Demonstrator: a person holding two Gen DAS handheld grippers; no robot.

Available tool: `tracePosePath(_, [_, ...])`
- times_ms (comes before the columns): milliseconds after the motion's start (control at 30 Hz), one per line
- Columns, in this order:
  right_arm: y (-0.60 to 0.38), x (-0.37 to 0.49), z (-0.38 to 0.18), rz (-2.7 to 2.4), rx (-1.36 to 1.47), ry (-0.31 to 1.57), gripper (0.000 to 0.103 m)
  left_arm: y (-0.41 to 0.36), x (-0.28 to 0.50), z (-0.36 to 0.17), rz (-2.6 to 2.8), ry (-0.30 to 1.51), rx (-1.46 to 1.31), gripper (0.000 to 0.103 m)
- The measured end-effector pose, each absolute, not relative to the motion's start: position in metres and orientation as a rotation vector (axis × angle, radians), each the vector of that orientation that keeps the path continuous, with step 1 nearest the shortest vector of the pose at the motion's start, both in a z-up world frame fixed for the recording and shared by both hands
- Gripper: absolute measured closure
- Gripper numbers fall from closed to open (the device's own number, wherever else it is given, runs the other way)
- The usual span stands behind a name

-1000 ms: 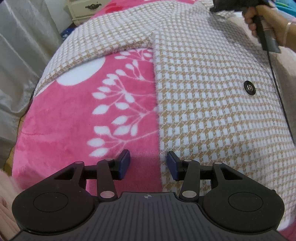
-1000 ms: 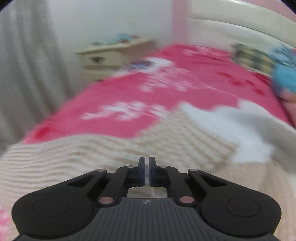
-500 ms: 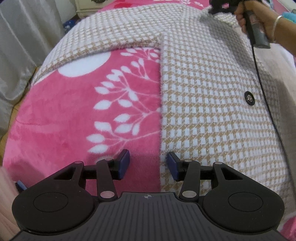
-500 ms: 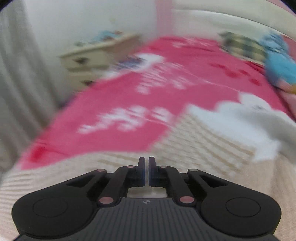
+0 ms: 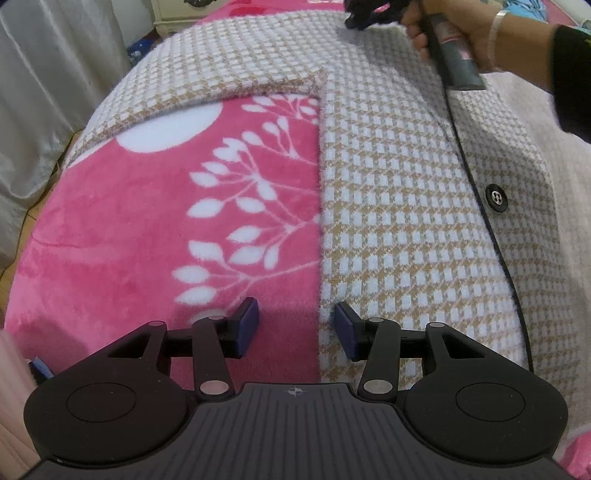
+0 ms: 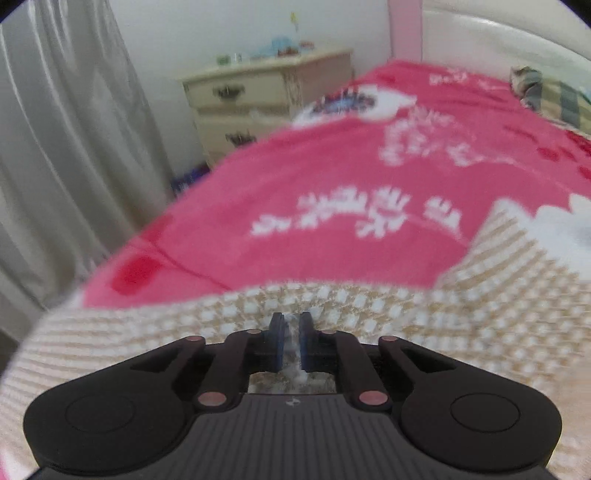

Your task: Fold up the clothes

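Observation:
A tan-and-white houndstooth coat (image 5: pixel 406 206) with a black button (image 5: pixel 496 198) lies flat on the pink blanket (image 5: pixel 147 229); one sleeve (image 5: pixel 207 85) stretches out to the left. My left gripper (image 5: pixel 295 325) is open and straddles the coat's left edge near the hem, one fingertip over the blanket, the other over the cloth. In the left wrist view a hand (image 5: pixel 469 37) holds my right gripper (image 5: pixel 360 20) at the coat's shoulder. In its own view, the right gripper (image 6: pixel 291 332) has jaws opening, with a pinch of the coat (image 6: pixel 369 306) still filling the narrow gap.
A cream chest of drawers (image 6: pixel 266 96) stands beside the bed, with a grey curtain (image 6: pixel 66 147) to its left. A plaid pillow (image 6: pixel 550 96) lies at the head of the bed. A black cable (image 5: pixel 476 184) runs across the coat.
The right gripper has slid left along the coat's shoulder towards the sleeve, and its jaws have parted slightly. The left gripper has stayed in place, still open.

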State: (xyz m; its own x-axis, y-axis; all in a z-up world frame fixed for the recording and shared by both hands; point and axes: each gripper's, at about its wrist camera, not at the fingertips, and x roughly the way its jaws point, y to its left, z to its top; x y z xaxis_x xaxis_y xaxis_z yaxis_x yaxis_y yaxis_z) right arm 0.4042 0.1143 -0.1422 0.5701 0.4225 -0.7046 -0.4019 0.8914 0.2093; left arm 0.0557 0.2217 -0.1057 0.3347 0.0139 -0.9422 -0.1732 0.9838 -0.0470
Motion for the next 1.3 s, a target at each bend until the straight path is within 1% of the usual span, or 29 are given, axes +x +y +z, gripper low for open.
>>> tracePosePath(67, [0.084, 0.392, -0.114, 0.545, 0.102, 0.792, 0.091, 0.221, 0.055, -0.106, 0.125, 1.223, -0.142, 0.056])
tracePosePath(133, [0.046, 0.377, -0.079, 0.607, 0.148, 0.786, 0.090, 0.220, 0.056, -0.106, 0.127, 1.226, -0.136, 0.056])
tracePosePath(167, [0.023, 0.367, -0.061, 0.637, 0.165, 0.788, 0.088, 0.219, 0.056, -0.105, 0.128, 1.228, -0.134, 0.056])
tracePosePath(367, [-0.116, 0.281, 0.044, 0.727, 0.163, 0.733, 0.087, 0.224, 0.054, -0.087, 0.128, 1.183, -0.199, 0.056])
tracePosePath(500, [-0.194, 0.210, 0.082, 0.696, 0.171, 0.702, 0.086, 0.199, 0.051, -0.069, 0.074, 1.118, -0.136, 0.056])
tracePosePath(533, [-0.208, 0.193, 0.081, 0.680, 0.174, 0.705, 0.084, 0.189, 0.050, -0.067, 0.044, 1.114, -0.113, 0.056])
tracePosePath(567, [-0.221, 0.173, 0.077, 0.664, 0.172, 0.713, 0.080, 0.178, 0.048, -0.065, 0.015, 1.109, -0.089, 0.056])
tracePosePath(600, [-0.234, 0.154, 0.071, 0.644, 0.169, 0.723, 0.079, 0.165, 0.047, -0.065, -0.022, 1.111, -0.062, 0.056])
tracePosePath(700, [-0.263, 0.099, 0.036, 0.549, 0.156, 0.774, 0.075, 0.125, 0.036, -0.071, -0.129, 1.138, 0.042, 0.056])
tracePosePath(767, [-0.282, 0.069, 0.002, 0.421, 0.159, 0.833, 0.068, 0.105, 0.026, -0.072, -0.185, 1.136, 0.106, 0.056])
tracePosePath(800, [-0.292, 0.055, -0.016, 0.344, 0.169, 0.867, 0.068, 0.095, 0.021, -0.071, -0.213, 1.133, 0.136, 0.056])
tracePosePath(900, [-0.325, 0.017, -0.063, 0.098, 0.279, 0.965, 0.067, 0.072, 0.010, -0.066, -0.294, 1.110, 0.184, 0.056])
tracePosePath(933, [-0.336, 0.005, -0.073, 0.040, 0.338, 0.977, 0.064, 0.065, 0.008, -0.065, -0.314, 1.104, 0.190, 0.056])
tracePosePath(967, [-0.346, -0.005, -0.082, -0.004, 0.400, 0.983, 0.063, 0.058, 0.007, -0.065, -0.330, 1.105, 0.195, 0.056])
tracePosePath(1033, [-0.364, -0.017, -0.096, -0.077, 0.497, 0.982, 0.061, 0.043, 0.006, -0.066, -0.359, 1.115, 0.202, 0.056])
tracePosePath(1100, [-0.378, -0.017, -0.104, -0.127, 0.562, 0.939, 0.059, 0.028, 0.003, -0.068, -0.386, 1.127, 0.205, 0.056])
tracePosePath(1133, [-0.383, -0.014, -0.108, -0.137, 0.596, 0.930, 0.053, 0.021, 0.001, -0.069, -0.400, 1.128, 0.204, 0.056])
tracePosePath(1167, [-0.387, -0.011, -0.113, -0.145, 0.632, 0.922, 0.052, 0.014, 0.000, -0.070, -0.414, 1.123, 0.201, 0.056])
tracePosePath(1300, [-0.396, 0.003, -0.136, -0.133, 0.787, 0.874, 0.053, -0.016, -0.007, -0.076, -0.475, 1.087, 0.185, 0.056])
